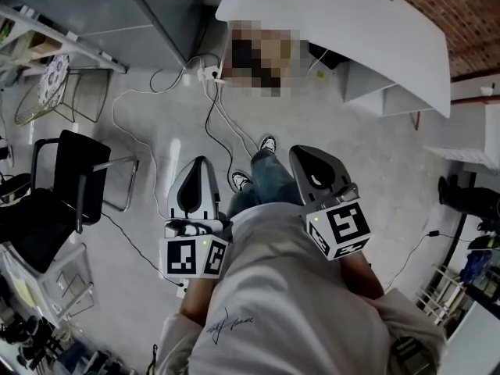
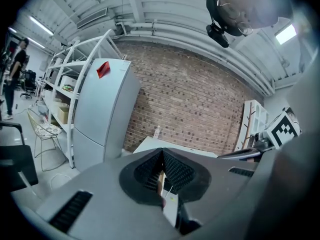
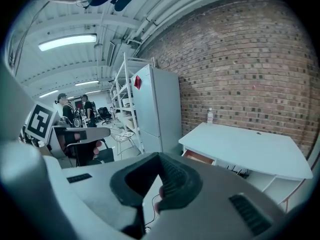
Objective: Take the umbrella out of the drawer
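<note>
In the head view both grippers are held in front of the person at the lower middle of the frame. The left gripper (image 1: 198,166) and the right gripper (image 1: 306,158) each have their jaws pressed together with nothing between them. The white desk (image 1: 336,22) fills the upper right, well apart from both; in the right gripper view its drawer (image 3: 200,157), right of centre, stands slightly open, and the umbrella cannot be seen.

Black chair (image 1: 82,174), cables (image 1: 212,92) across grey floor (image 1: 148,135), tall fridge (image 2: 102,114) beside brick wall (image 2: 200,101).
</note>
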Tool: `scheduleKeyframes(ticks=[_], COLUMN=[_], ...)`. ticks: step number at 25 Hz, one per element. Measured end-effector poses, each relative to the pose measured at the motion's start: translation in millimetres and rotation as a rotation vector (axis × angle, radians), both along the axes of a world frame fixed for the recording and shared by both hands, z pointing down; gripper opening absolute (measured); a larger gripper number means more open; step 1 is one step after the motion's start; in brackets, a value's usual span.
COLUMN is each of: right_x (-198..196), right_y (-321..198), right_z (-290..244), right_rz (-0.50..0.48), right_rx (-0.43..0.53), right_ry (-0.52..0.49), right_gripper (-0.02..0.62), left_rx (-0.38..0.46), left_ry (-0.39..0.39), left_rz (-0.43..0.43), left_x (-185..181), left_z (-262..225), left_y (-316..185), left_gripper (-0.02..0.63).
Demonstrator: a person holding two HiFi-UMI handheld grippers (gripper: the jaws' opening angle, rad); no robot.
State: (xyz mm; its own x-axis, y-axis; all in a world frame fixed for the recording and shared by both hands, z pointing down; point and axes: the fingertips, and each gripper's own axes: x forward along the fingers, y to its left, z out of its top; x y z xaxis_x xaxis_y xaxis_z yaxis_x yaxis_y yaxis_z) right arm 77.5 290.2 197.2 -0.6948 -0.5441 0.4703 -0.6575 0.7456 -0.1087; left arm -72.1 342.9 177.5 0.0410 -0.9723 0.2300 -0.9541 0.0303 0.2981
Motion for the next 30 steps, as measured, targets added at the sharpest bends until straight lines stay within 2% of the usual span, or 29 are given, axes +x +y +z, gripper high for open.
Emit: scheduleKeyframes(ticks=[8,17,30], right_x=[-4,-24,-20], right_y=[-43,-114,-202], right_z=[8,12,33], right_rz=[0.05,0.056,0.056], right_rx=[-0.004,-0.024,-0.068], right_ry=[-0.014,-0.029,-0.035], right_gripper=[0.015,0.015,0.015], left_rx=[-0.018,-0.038,-0.054], left_ry=[-0.006,-0.033,-0.049], left_rz=[0.054,0.123,0.154], left_x=[0,-3,9], left_z=[4,7,11], left_y=[-46,-132,-232], left_gripper=[0.015,0.015,0.015])
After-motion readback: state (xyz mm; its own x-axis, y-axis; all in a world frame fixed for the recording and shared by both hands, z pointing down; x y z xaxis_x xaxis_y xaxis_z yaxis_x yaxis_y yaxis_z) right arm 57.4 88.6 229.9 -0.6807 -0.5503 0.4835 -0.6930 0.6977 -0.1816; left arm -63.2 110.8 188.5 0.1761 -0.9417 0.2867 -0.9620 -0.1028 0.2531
